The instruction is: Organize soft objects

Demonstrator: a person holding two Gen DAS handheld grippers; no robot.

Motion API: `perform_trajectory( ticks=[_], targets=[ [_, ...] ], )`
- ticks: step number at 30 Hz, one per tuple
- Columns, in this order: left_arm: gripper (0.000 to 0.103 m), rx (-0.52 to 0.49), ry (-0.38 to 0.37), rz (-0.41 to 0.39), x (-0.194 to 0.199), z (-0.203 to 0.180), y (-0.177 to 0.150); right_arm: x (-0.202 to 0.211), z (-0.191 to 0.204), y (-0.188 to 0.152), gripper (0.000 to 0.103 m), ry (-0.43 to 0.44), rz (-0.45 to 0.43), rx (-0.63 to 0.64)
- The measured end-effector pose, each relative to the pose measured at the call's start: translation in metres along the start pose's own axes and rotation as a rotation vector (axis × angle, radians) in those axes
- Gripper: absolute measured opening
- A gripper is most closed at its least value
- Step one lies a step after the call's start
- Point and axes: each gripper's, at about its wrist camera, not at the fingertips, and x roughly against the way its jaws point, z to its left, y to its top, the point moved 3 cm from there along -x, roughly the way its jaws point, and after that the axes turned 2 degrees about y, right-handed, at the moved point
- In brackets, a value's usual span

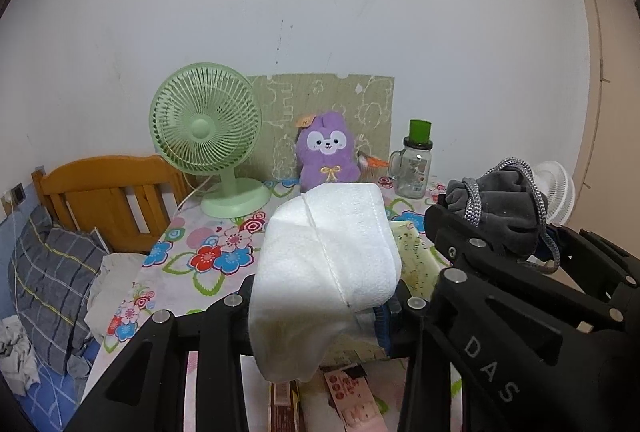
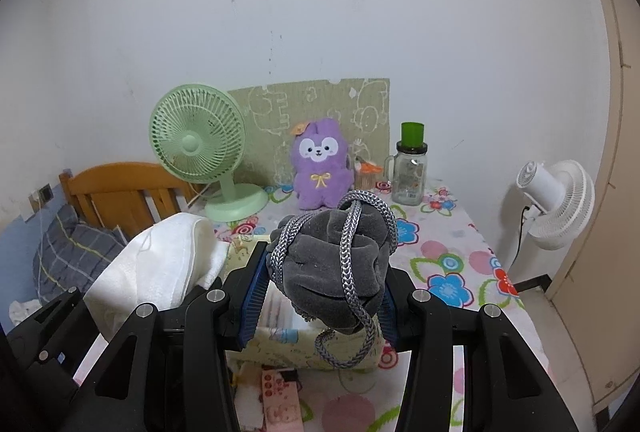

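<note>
Your L gripper [image 1: 320, 308] is clamped on the white towel [image 1: 326, 272]: bunched, long axis running up and away toward the plush [image 1: 328, 155], lower end drooping toward you. Your R gripper [image 2: 320, 292] grips the grey pouch [image 2: 334, 264], lumpy w/ no clear long axis, cord [image 2: 352, 296] looping over it and hanging down. Both are held above the yellow box [image 2: 280, 348] on the floral table [image 2: 448, 272].
</note>
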Motion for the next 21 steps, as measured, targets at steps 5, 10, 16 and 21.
perform_trajectory(
  ticks=[5, 10, 16, 21],
  targets=[
    [0.043, 0.005, 0.002, 0.042, -0.031, 0.005, 0.001, -0.029, -0.002, 0.000, 0.051, -0.004, 0.051, -0.008],
    [0.048, 0.002, -0.007, 0.071, -0.052, 0.007, -0.002, -0.053, -0.003, -0.003, 0.051, -0.001, 0.079, -0.011],
    [0.059, -0.001, -0.015, 0.116, -0.084, 0.008, -0.007, -0.084, -0.004, -0.010, 0.051, 0.011, 0.125, -0.019],
    [0.071, 0.006, -0.026, 0.154, -0.107, 0.010, -0.015, -0.110, -0.005, -0.018, 0.051, 0.025, 0.160, -0.012]
  ],
)
